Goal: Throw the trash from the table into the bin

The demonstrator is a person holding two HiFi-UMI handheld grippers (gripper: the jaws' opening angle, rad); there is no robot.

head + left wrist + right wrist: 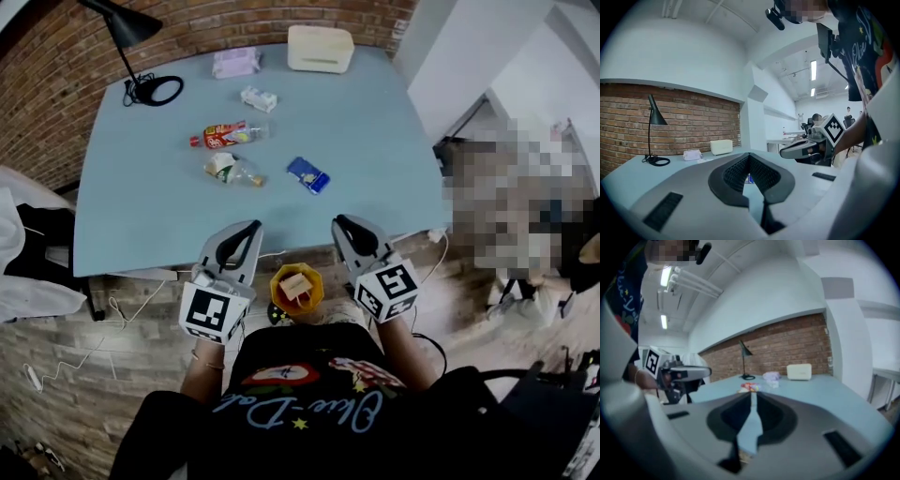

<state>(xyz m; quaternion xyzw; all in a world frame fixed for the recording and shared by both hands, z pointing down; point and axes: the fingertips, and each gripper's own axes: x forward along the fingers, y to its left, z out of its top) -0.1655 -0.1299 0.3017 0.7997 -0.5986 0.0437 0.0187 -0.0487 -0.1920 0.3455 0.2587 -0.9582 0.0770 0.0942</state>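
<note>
You are holding both tongs low at the near edge of the table [394, 141], and neither is gripping anything. The left gripper [251, 227] is showing its jaws closed tip to tip with nothing between them. The right gripper [339, 223] is doing the same, its pads meeting with only the tabletop visible past them. The trash is lying ahead of both tips, apart from them, on the pale blue top. Nearest is the blue packet [307, 174], a small flat wrapper lying slantwise, ahead of the gap between the 2 grippers and a little closer to the right one. Left of it the crushed bottle [232, 170] is lying on its side ahead of the left gripper, clear plastic with a green and white label. Farther back the red-labelled bottle [230, 135] is lying on its side too, and beyond that the white carton [259, 98] is sitting well away from both tongs. The bin [276, 281] is showing between the 2 grippers and below them, close to your body; it is yellow, and 1 tan piece [297, 285] is already lying inside it.
</note>
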